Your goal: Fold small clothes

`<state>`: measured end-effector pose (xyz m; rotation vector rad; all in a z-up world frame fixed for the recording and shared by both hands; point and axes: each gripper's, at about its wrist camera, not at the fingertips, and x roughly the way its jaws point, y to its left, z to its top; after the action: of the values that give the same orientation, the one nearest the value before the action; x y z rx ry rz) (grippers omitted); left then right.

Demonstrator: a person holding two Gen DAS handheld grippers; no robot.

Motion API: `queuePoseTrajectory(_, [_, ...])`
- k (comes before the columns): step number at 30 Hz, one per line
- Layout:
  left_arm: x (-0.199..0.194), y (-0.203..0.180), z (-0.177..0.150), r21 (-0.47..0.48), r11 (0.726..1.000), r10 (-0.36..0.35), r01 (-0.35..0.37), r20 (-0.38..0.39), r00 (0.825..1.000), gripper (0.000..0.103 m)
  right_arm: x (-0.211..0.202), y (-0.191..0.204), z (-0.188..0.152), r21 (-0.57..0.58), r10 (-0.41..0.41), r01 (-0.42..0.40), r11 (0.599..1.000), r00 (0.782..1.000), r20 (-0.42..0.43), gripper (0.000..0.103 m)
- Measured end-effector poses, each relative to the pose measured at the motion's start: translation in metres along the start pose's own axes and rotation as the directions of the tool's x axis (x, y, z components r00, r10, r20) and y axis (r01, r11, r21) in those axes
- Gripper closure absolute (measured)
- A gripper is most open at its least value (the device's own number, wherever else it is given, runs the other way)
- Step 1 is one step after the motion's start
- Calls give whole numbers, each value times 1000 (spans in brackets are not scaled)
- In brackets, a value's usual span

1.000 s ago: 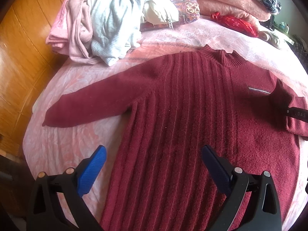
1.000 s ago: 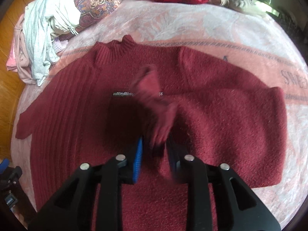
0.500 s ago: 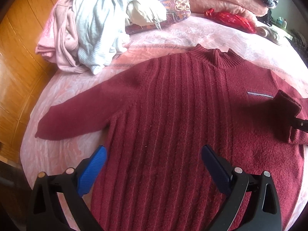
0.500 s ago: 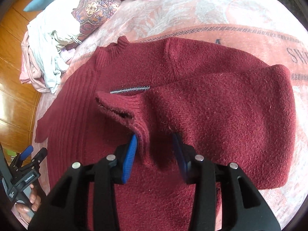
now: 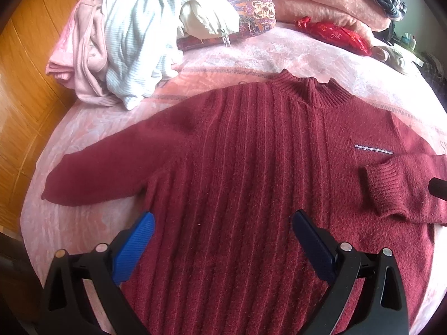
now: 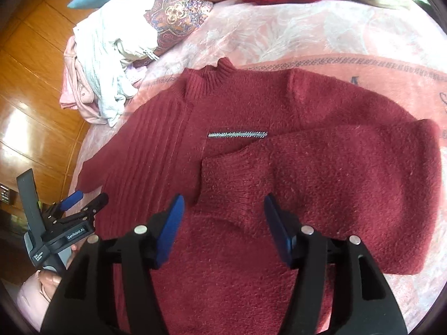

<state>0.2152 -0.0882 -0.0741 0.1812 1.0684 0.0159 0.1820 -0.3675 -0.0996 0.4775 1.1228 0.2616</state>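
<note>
A dark red knit sweater (image 5: 251,173) (image 6: 173,145) lies face up on the pink bedspread (image 5: 92,122). Its right sleeve (image 6: 335,173) is folded across the chest, the ribbed cuff (image 6: 226,173) (image 5: 382,184) resting below the small silver zip (image 6: 237,134). The other sleeve (image 5: 106,173) stretches out flat to the left. My right gripper (image 6: 223,203) hovers just behind the cuff with its jaws opening and the pads off the cloth. My left gripper (image 5: 223,223) is open above the sweater's ribbed lower front; it also shows at the left edge of the right wrist view (image 6: 86,199).
A heap of white and pink clothes (image 5: 117,44) lies at the bed's far left next to a patterned cushion (image 5: 251,14). A red pouch (image 5: 335,36) and pink blankets (image 5: 321,0) sit at the back. Wooden floor (image 6: 33,89) runs along the bed's left side.
The right gripper has let go of the right sleeve, which now lies folded across the chest, and its jaws have spread. The left gripper drifted slightly over the sweater and stayed open.
</note>
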Motion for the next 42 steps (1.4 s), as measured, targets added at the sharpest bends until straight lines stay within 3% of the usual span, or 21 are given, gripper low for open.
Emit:
queuePoseTrajectory(8, [14,-69,3,64,993,-99,101,-35,994,4,-23,-81,0,145,-83,75,987,995,50,43])
queuePoseTrajectory(15, [24,-135,5,122,975,-178,186,-70,981,4,-34,-121,-11,155,-126,115,981,990,58,43])
queuePoseTrajectory(20, [34,-166,5,132,953,-257,272,-117,959,5,-40,-139,-17,151,-137,126,980,989,64,45])
queuePoseTrajectory(21, [36,-170,5,129,947,-281,296,-123,952,9,-42,-142,-18,153,-134,122,981,989,68,45])
queuePoseTrajectory(24, [43,-175,7,96,927,-346,363,-158,925,47,-47,-146,-20,161,-124,110,981,989,79,45])
queuePoseTrajectory(26, [48,-173,9,52,925,-363,377,-169,916,53,-51,-148,-20,163,-126,111,980,988,89,45])
queuePoseTrajectory(27, [49,-172,11,40,924,-370,381,-164,915,61,-53,-148,-20,164,-125,109,980,988,94,45])
queuePoseTrajectory(31, [45,-167,14,52,910,-401,411,-141,905,78,-57,-151,-19,178,-128,109,978,986,104,45])
queuePoseTrajectory(36, [31,-157,23,74,900,-423,430,-99,901,83,-55,-147,-15,179,-141,121,976,985,102,44])
queuePoseTrajectory(42, [3,-108,49,59,920,-388,387,11,922,84,-53,-138,-10,179,-135,115,977,985,104,44])
